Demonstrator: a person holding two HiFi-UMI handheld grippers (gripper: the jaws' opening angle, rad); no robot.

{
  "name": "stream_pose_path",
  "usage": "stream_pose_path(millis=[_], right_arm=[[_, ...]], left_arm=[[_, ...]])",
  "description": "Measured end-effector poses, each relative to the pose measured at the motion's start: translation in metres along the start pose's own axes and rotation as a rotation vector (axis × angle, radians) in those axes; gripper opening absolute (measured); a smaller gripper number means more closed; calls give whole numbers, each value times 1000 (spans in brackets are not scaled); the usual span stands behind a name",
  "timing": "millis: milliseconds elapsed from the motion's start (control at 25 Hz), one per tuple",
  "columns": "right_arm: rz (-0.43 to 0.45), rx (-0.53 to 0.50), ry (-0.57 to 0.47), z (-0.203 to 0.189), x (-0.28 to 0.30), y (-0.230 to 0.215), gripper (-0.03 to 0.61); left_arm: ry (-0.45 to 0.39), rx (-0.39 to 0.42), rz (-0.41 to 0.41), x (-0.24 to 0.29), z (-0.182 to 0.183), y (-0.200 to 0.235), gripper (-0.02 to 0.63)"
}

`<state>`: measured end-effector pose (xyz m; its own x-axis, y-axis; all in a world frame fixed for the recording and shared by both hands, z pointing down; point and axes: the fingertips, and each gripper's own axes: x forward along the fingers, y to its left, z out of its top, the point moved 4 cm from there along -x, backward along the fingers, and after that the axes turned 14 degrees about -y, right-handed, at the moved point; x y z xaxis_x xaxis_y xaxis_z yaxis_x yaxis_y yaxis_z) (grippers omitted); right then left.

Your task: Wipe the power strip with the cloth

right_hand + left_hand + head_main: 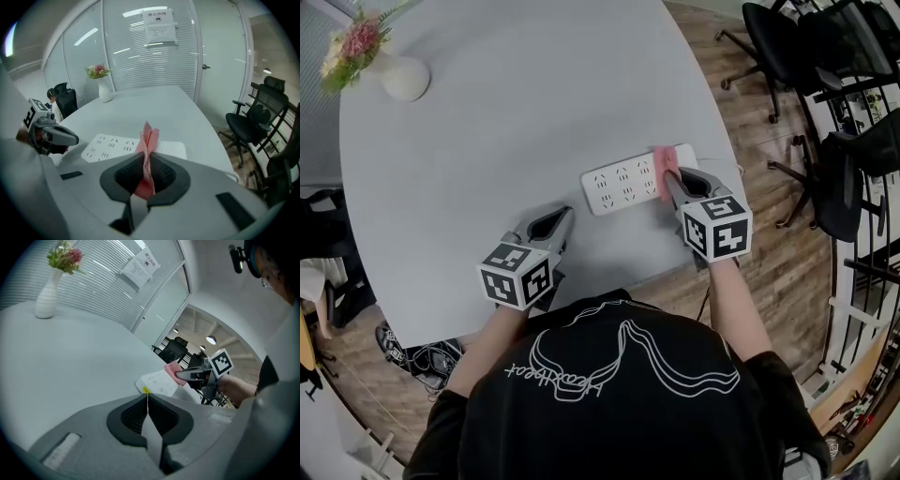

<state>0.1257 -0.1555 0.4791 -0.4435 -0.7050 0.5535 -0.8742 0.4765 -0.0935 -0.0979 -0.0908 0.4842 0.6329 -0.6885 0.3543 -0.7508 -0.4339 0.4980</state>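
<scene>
Your right gripper [668, 184] is clamped on the pink cloth [665, 161]. The cloth sits at the right end of the white power strip [623, 184], right of centre on the grey table [506, 122]. Your left gripper [558, 220] has its jaws pressed together on nothing, near the strip but apart from it. Upper left, a white vase [403, 79] holds flowers [356, 42]. The notice [159, 26] on the glass wall is too small to read.
</scene>
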Motion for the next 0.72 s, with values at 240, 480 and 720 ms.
stream_pose_path(millis=[240,480,720], right_arm=[[-44,2,1,-1,-4,-21,38],[-80,17,-3,-4,-10,-36,38],[-119,19,-2,-6,-17,-52,38]], left_arm=[[2,2,-2,2,0,0,17],[4,19,2,4,-1,-2,17],[6,15,-2,4,-1,-4,17]])
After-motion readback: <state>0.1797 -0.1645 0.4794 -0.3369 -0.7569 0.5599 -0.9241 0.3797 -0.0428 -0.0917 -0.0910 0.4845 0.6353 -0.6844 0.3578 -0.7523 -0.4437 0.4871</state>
